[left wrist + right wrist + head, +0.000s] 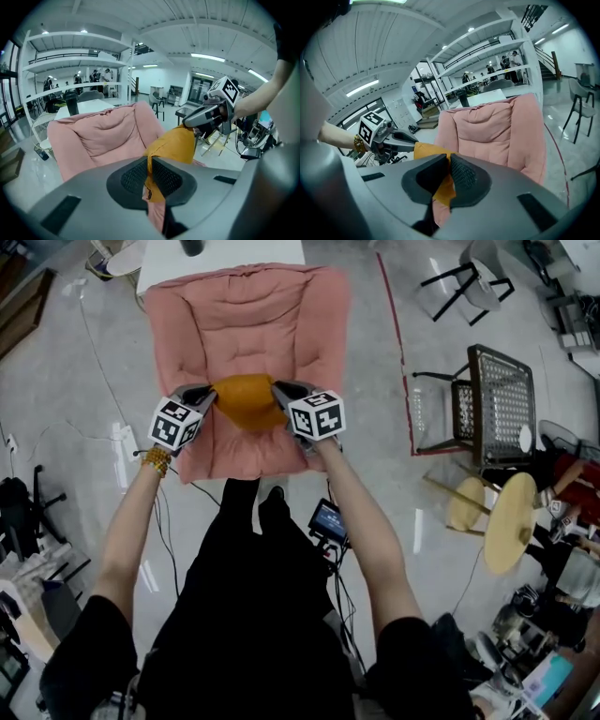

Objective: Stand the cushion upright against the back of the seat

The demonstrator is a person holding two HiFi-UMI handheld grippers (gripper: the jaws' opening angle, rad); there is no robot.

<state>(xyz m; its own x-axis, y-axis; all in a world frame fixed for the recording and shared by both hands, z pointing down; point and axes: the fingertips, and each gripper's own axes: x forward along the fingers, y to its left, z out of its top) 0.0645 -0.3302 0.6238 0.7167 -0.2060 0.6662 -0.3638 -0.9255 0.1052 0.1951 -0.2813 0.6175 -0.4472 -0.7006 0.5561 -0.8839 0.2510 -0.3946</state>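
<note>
Mustard fabric cushion (246, 399) hangs crumpled, ends clamped in left gripper (211, 396) and right gripper (279, 391) jaws.

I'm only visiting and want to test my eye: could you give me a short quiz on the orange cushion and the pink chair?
1. True or false: the left gripper and the right gripper are both clamped on the orange cushion.
2. What colour is the padded seat? A grey, B pink, C blue.
3. Yes or no: does the orange cushion already lean on the padded seat's back?

Key: 1 true. 2 B. 3 no, it is held up between the grippers.
</note>
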